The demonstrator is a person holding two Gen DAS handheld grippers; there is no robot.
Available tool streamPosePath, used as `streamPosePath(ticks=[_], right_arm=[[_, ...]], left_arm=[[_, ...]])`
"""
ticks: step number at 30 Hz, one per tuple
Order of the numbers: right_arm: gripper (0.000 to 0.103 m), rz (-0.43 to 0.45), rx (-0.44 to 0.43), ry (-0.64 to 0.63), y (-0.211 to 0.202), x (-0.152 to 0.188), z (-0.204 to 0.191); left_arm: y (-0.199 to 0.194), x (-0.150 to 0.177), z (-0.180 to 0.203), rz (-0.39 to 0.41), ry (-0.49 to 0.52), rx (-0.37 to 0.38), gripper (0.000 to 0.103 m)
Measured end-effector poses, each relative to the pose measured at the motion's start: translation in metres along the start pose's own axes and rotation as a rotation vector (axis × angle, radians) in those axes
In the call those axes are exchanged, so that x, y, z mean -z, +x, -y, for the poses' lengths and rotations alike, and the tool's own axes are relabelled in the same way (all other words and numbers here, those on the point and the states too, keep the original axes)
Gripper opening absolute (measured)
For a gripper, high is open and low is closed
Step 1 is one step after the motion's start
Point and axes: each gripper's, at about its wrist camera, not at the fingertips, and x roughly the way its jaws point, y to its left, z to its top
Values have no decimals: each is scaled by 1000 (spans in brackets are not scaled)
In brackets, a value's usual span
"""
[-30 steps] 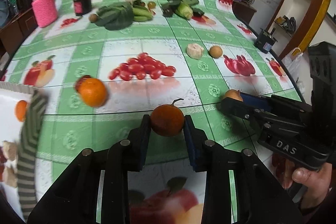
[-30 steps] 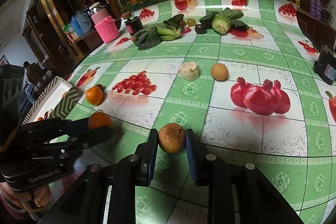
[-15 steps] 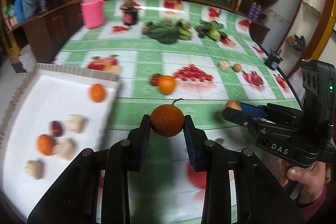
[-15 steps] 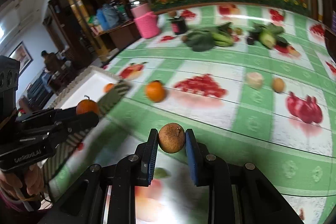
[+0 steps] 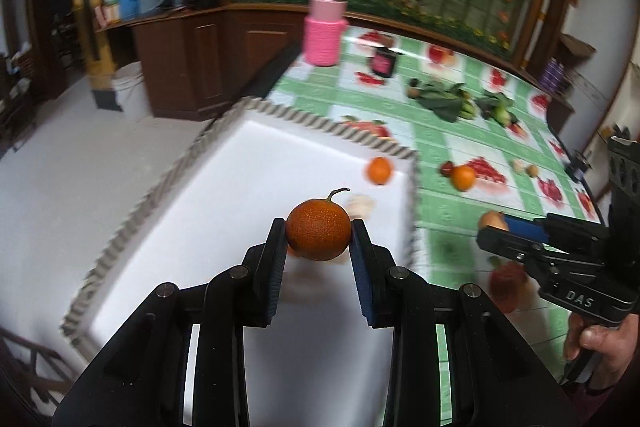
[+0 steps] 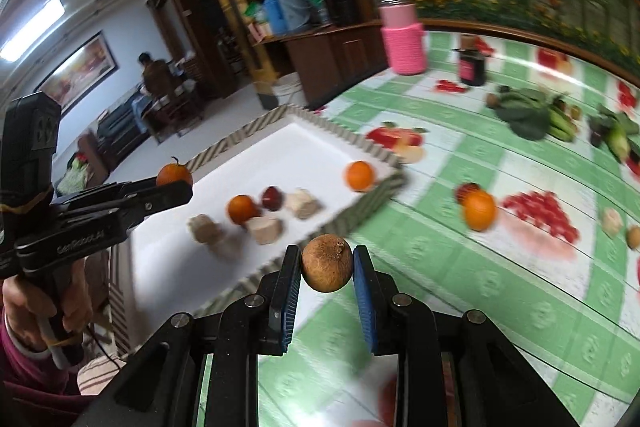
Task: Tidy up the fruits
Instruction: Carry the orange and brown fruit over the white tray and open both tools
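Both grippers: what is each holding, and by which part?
Left gripper: stemmed round orange fruit, pinched at its sides. Right gripper: rough brown round fruit, likewise.

Fruit-print table (image 6: 460, 307), white tray (image 6: 304, 147), orange (image 6: 479, 209), greens (image 6: 524, 113)

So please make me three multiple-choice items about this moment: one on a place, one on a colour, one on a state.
1. Where is the white tray?
A. at the table edge
B. on the floor
C. on a chair

2. What colour is the knitted sleeve on the bottle?
A. blue
B. pink
C. yellow

3. What do the jaws of the right gripper do?
A. stand wide open with nothing between them
B. grip a green leaf
C. grip a brown round fruit

Answers:
1 A: its striped rim lies on the green checked cloth.
2 B: the sleeve is bright pink.
3 C: both pads press on the fruit's sides.
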Motion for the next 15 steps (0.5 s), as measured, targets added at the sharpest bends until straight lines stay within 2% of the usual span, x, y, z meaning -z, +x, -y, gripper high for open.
streamPosePath(ticks=[6, 15], right_arm=[[25, -40, -38, -65, 25, -7, -35], [25, -106, -73, -130, 58, -7, -65]], left_arm=[[5, 10, -37, -19, -63, -53, 31], [20, 11, -51, -42, -73, -95, 31]])
